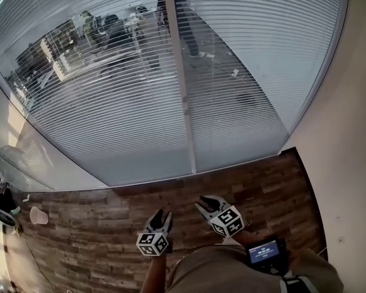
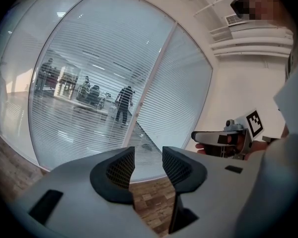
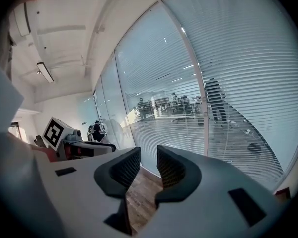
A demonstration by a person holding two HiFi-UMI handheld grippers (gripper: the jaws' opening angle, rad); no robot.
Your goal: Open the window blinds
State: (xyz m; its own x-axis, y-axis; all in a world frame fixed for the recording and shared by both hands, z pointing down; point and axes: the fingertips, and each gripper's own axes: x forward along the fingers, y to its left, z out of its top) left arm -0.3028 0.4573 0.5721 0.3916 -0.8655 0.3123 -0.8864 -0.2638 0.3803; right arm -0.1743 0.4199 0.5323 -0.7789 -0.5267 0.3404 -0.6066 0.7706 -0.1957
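The window blinds [image 1: 110, 115] hang lowered at twelve o'clock, well apart from the left tool [image 1: 161, 216] and right tool [image 1: 208, 204], which hover over the wooden floor [image 1: 79, 224], jaws spread, empty.

Shows left gripper [image 2: 148, 165] at lower centre, jaws apart, nothing between; behind, lowered window blinds [image 2: 89, 58] across left and centre; right gripper [image 2: 198, 136] mid right; wooden floor [image 2: 151, 202] below.

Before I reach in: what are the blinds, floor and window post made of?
Blinds: thin pale slats with a slight sheen, likely aluminium or plastic.
Floor: matte wood-look planks, grain and seams visible; perhaps laminate.
Post: smooth white, probably painted metal.
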